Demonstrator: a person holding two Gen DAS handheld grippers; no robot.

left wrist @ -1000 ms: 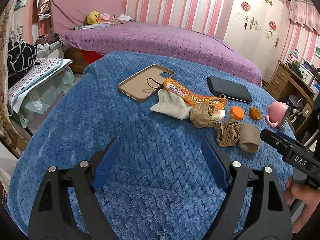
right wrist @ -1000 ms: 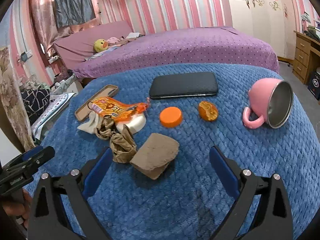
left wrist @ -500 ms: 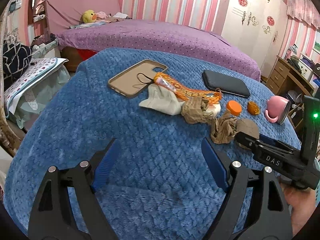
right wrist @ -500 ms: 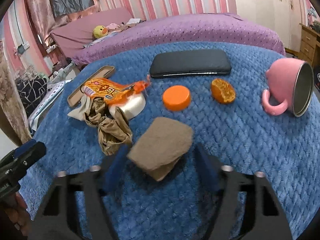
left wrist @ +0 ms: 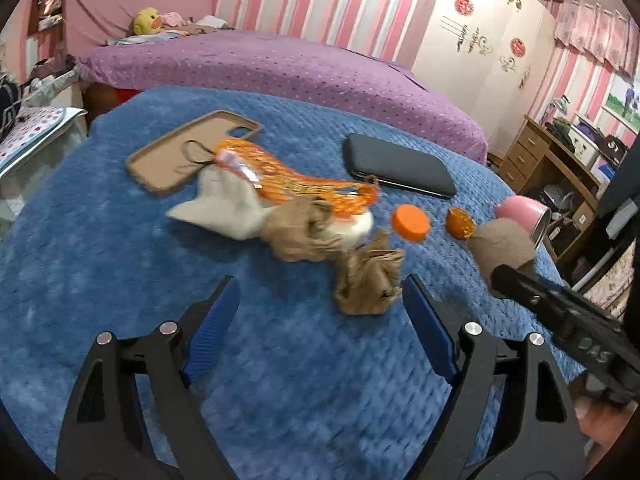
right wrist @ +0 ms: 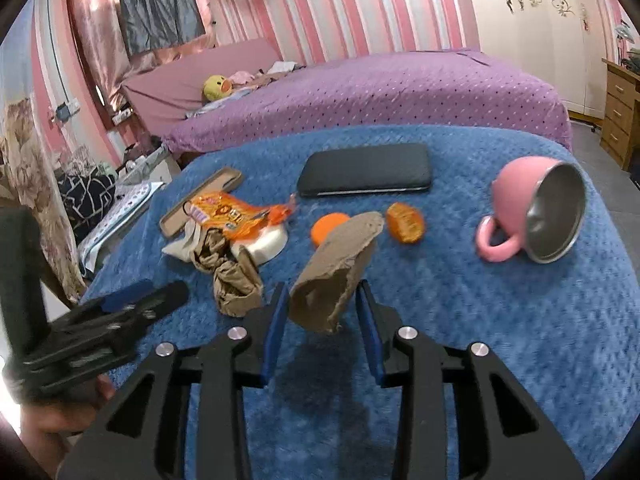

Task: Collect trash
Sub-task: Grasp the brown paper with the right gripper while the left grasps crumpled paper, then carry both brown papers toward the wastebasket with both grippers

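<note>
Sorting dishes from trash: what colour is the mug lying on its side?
Pink outside, bare metal inside; the mug shows best in the right wrist view.

A flat brown cardboard piece [right wrist: 340, 268] is standing up off the blue blanket [right wrist: 520, 320], tilted. A crumpled brown paper wad [right wrist: 236, 284] is lying just beside it. An orange snack wrapper [right wrist: 228, 216] is lying on a white tissue [left wrist: 224, 208]. An orange cap [right wrist: 326, 228] and an orange peel [right wrist: 406, 222] are sitting near.
</note>
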